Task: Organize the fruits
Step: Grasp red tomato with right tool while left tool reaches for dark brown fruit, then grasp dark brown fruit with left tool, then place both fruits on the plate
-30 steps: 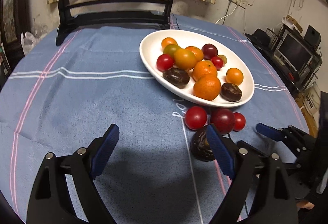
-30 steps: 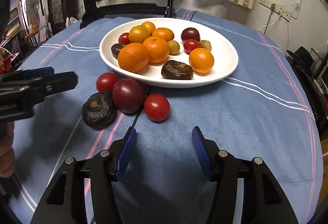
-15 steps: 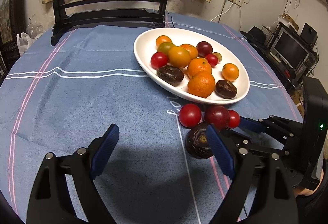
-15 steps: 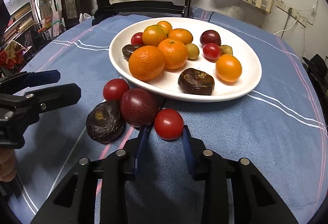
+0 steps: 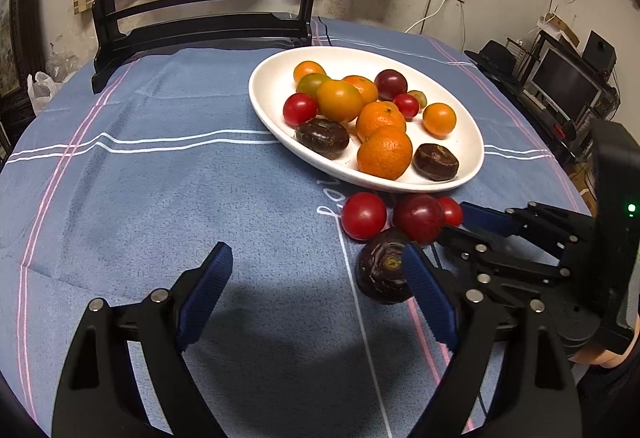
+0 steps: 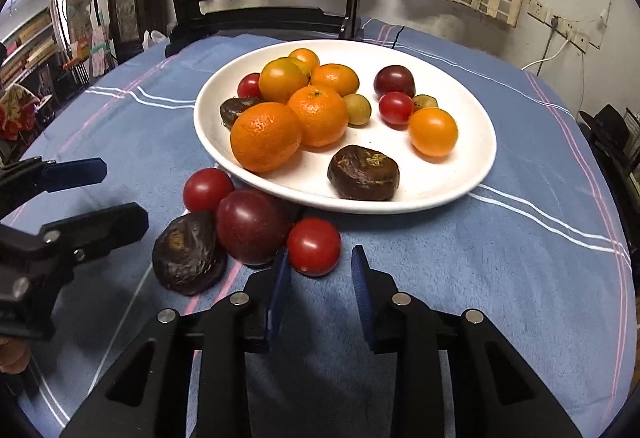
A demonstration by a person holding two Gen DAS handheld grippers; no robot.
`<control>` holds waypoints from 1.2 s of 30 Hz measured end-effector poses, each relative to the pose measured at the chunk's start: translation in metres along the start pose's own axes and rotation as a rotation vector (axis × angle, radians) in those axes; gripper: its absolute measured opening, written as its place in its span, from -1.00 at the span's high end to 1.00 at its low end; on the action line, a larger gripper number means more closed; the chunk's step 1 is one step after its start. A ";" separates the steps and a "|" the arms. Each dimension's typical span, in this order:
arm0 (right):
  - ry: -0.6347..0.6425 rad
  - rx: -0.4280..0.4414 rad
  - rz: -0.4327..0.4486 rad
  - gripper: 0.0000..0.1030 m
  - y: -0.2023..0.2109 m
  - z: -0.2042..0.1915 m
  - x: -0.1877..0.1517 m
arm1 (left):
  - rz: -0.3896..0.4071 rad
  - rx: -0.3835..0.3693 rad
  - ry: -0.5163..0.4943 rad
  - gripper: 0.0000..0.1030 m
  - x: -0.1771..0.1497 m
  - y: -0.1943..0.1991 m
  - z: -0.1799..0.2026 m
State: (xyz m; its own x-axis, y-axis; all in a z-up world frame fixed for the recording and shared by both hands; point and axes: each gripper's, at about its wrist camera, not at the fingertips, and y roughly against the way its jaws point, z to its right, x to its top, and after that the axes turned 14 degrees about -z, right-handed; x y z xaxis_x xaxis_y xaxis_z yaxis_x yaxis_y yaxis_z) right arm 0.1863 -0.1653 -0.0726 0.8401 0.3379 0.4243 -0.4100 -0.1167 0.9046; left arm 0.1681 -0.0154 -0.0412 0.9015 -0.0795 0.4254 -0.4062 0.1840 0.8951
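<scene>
Contact between the right gripper [image 6: 320,274] blue pads and small round red tomato [image 6: 314,246] is unclear; jaws just narrowed around it. Left gripper [image 5: 316,282] stands wide.

Blue striped tablecloth [image 6: 500,246] under a white plate [image 6: 472,173], three red fruits and one dark, wrinkled fruit [image 6: 186,254].

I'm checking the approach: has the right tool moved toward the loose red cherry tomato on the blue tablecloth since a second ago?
Yes. The right tool has advanced toward the white plate, its jaws just closing around the red cherry tomato.
</scene>
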 end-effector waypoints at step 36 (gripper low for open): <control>-0.106 0.101 0.124 0.49 0.044 0.039 -0.039 | -0.070 0.033 -0.121 0.16 -0.008 -0.025 0.051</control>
State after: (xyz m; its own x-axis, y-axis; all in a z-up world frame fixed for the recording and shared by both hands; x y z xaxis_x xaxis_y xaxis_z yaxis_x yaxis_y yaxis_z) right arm 0.1496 -0.2197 -0.0479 0.8204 0.2155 0.5297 -0.4792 -0.2464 0.8424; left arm 0.1638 -0.0690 -0.0598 0.9043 -0.2086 0.3725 -0.3489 0.1417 0.9264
